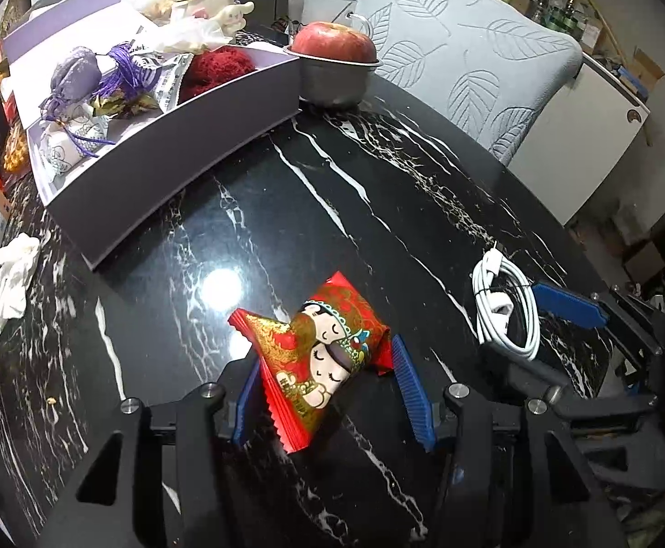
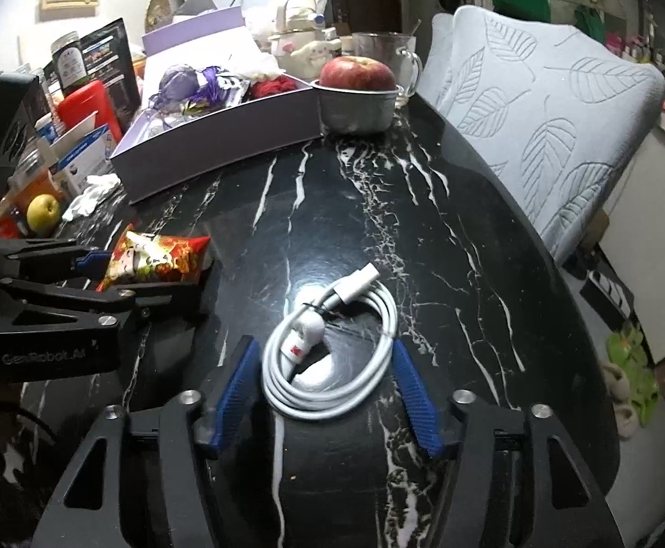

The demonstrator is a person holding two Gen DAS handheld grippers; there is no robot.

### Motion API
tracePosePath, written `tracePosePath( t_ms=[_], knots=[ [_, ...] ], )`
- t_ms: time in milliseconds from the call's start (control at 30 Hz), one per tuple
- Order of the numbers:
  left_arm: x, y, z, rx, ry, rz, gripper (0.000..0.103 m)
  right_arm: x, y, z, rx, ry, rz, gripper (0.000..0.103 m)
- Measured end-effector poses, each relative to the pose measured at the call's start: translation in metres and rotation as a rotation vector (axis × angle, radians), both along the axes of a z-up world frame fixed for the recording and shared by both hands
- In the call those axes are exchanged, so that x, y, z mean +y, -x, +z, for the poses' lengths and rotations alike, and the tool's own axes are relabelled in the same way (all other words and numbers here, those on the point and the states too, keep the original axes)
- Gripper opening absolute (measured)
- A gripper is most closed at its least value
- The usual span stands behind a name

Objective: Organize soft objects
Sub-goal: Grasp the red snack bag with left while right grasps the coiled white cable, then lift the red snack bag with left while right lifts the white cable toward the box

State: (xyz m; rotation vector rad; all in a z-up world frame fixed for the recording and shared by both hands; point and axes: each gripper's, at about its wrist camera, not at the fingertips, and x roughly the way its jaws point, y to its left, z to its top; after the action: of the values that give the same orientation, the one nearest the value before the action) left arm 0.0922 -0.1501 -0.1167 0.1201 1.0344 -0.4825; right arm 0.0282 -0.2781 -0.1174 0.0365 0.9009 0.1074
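While both grippers sit low over the black marble counter (image 1: 314, 210), each straddles one item. Left gripper (image 1: 327, 383): blue fingers (image 1: 412, 392) spread wide, red candy packet (image 1: 318, 356) with cartoon couple print lying flat on the counter between them; left finger touching or nearly touching the packet's edge, right finger just beside its folded corner, not squeezed. In the right wrist view the same packet (image 2: 159, 258) shows at 9 o'clock between the left gripper's fingers.

Right gripper (image 2: 325, 388): fingers (image 2: 416, 404) also spread, coiled white charging cable (image 2: 332, 356) on the counter between them, coil just beside both pads, can't tell if touching; plug end pointing to 12 o'clock. In the left wrist view the cable (image 1: 508, 308) sits at 3 o'clock with the right gripper's blue finger alongside.

Purple box (image 1: 181, 155) at 11 o'clock in the left view, open-topped, along the counter's far side. Inside: purple drawstring pouch (image 1: 76, 75), white printed pouch (image 1: 70, 146), red yarn ball (image 1: 218, 68), some wrappers. Red apple (image 1: 337, 43) in a metal bowl (image 1: 337, 80) touching the box's right end, 12 o'clock. Crumpled white tissue (image 1: 8, 287) at 9 o'clock, near the box's near-left corner. Yellow-green apple (image 2: 42, 212) beyond it in the right view. Leaf-pattern padded chair back (image 1: 469, 59) past the counter's far-right edge.
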Motion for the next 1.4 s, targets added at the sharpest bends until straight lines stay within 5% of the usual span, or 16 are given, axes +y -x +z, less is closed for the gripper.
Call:
tracePosePath(
  t_ms=[67,133,200,300,933,1033,1100,1233,1400],
  knots=[
    [0.001,0.003,0.0,-0.001,0.0,-0.002,0.052,0.005,0.0,-0.004,-0.007,0.029,-0.004,0.089],
    [0.003,0.004,0.0,-0.004,0.0,0.0,0.052,0.01,0.001,-0.007,-0.032,0.077,-0.018,0.089],
    [0.005,0.005,0.001,-0.005,0.001,0.003,0.052,0.01,0.002,-0.007,-0.047,0.073,-0.03,0.087],
    [0.006,0.006,0.002,-0.005,0.003,0.007,0.052,0.006,0.004,-0.005,-0.068,0.074,-0.065,0.057],
    [0.01,0.012,0.003,-0.007,0.039,-0.03,0.052,-0.002,0.013,0.002,-0.055,-0.014,-0.078,0.054],
    [0.009,0.011,0.002,-0.011,0.037,-0.033,0.058,-0.001,0.013,0.001,-0.046,-0.018,-0.078,0.054],
    [0.006,0.008,0.001,-0.022,0.013,-0.023,0.071,-0.001,0.014,0.0,-0.043,-0.022,-0.078,0.054],
    [0.005,0.004,-0.001,-0.031,0.009,-0.003,0.074,0.0,0.015,0.0,-0.042,-0.018,-0.078,0.054],
    [0.005,0.004,-0.002,-0.079,-0.011,0.008,0.043,0.0,0.017,-0.001,-0.05,-0.004,-0.076,0.054]
  ],
)
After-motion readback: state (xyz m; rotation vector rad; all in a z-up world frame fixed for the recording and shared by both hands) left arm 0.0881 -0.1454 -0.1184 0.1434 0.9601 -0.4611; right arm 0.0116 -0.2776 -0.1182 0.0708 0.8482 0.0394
